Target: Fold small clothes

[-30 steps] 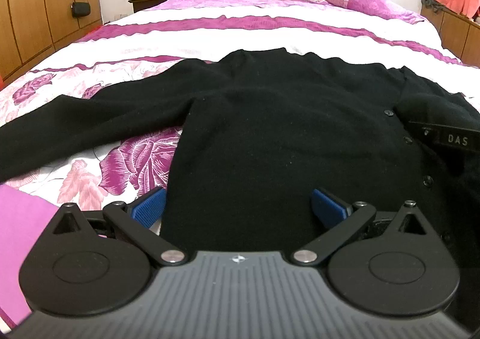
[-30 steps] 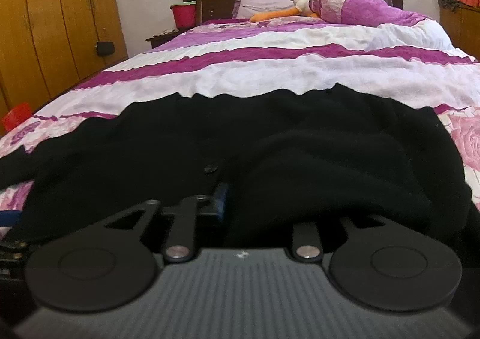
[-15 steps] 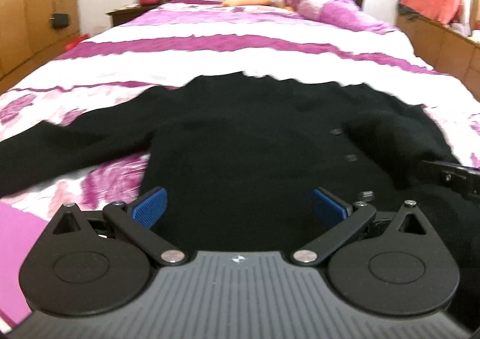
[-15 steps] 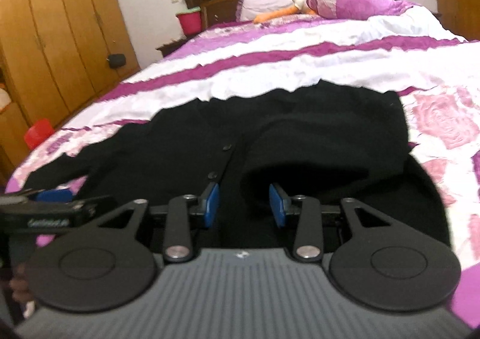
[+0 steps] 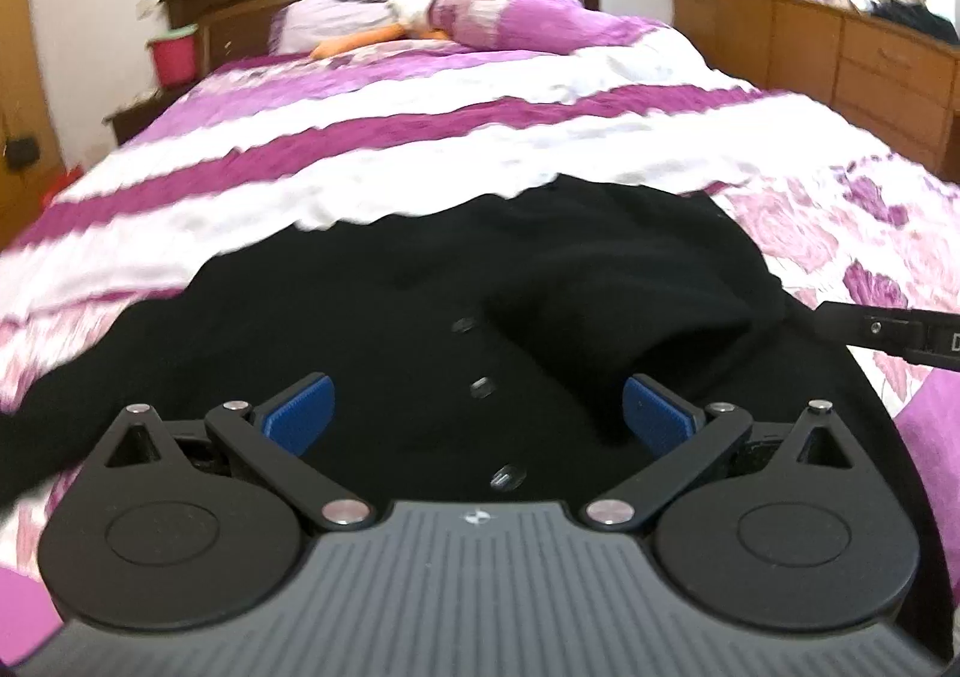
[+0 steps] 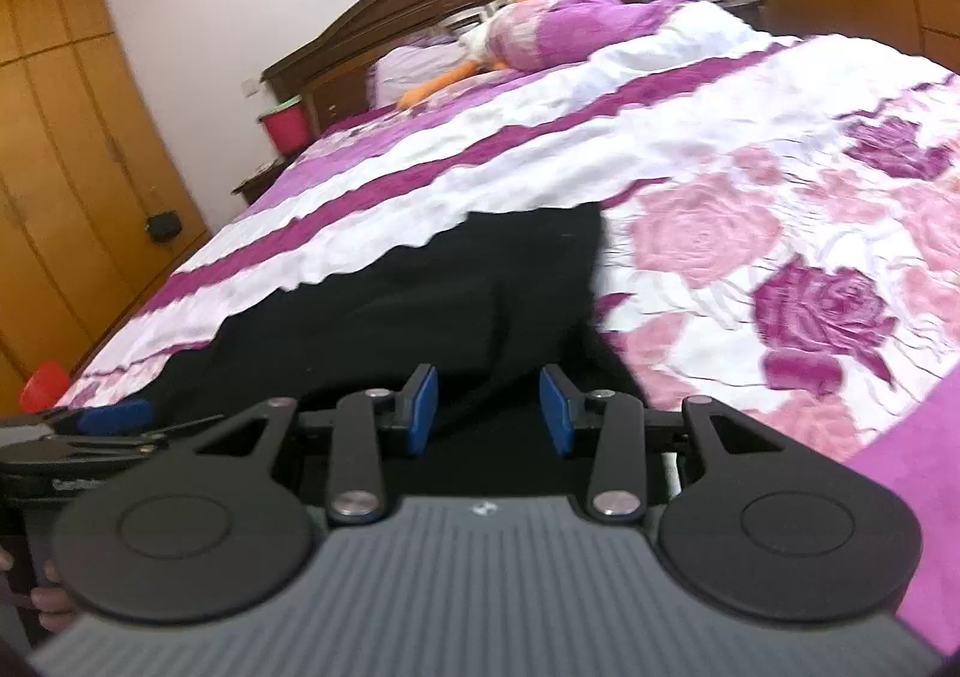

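A black buttoned cardigan (image 5: 372,329) lies spread on the bed, its right sleeve folded in over the body (image 5: 606,281). It also shows in the right wrist view (image 6: 420,317). My left gripper (image 5: 478,407) is open and empty, low over the button line near the garment's front edge. My right gripper (image 6: 487,407) is open and empty, over the cardigan's right part. The right gripper's body shows at the right edge of the left wrist view (image 5: 888,332). The left gripper shows at the left edge of the right wrist view (image 6: 114,416).
The bed has a purple, white and rose-patterned cover (image 5: 420,95). Pillows and a soft toy (image 5: 480,5) lie by the dark headboard. A wooden wardrobe (image 6: 54,167) stands on the left, a dresser (image 5: 870,59) on the right, a red bucket (image 6: 288,122) on the nightstand.
My right gripper has let go of the folded-in sleeve, opened, and swung right and back. My left gripper has moved right from the cardigan's left side to the button line, staying open.
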The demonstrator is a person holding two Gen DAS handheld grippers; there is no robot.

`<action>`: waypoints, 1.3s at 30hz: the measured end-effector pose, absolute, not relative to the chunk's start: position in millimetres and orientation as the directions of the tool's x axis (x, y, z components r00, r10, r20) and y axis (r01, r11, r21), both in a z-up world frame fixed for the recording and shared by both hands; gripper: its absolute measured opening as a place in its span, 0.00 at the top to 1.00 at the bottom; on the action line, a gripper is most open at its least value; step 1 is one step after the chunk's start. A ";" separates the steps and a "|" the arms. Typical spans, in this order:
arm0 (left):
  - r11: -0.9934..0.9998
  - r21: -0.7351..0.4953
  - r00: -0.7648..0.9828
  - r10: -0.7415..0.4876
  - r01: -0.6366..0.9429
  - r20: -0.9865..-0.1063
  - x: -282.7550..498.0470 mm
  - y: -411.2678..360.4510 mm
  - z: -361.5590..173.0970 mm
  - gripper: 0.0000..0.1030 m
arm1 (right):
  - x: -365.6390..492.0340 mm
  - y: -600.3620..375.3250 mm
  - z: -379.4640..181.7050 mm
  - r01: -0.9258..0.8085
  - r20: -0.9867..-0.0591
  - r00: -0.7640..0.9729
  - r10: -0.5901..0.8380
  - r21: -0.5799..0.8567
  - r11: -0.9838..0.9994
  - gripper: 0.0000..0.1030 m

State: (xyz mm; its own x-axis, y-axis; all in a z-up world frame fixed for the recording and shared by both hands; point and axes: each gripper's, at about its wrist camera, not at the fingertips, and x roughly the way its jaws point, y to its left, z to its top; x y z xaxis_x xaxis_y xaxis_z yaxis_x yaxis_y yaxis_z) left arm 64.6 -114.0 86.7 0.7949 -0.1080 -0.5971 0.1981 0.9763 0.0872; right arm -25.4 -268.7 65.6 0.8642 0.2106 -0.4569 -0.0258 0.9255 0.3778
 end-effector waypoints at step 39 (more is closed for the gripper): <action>0.994 -0.078 0.870 0.024 -0.071 -0.492 105.7 -81.7 63.5 0.51 | -22.7 -288.4 22.4 -0.021 -0.494 0.827 0.269 0.451 0.892 0.60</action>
State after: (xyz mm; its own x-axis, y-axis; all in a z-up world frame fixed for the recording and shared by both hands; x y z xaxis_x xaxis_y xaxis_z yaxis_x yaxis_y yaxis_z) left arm 105.7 -81.7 63.5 0.8701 0.0235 -0.4924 -0.0708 0.9945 -0.0776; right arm -22.7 -288.4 22.4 0.8265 0.2692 -0.4943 -0.0207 0.8921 0.4513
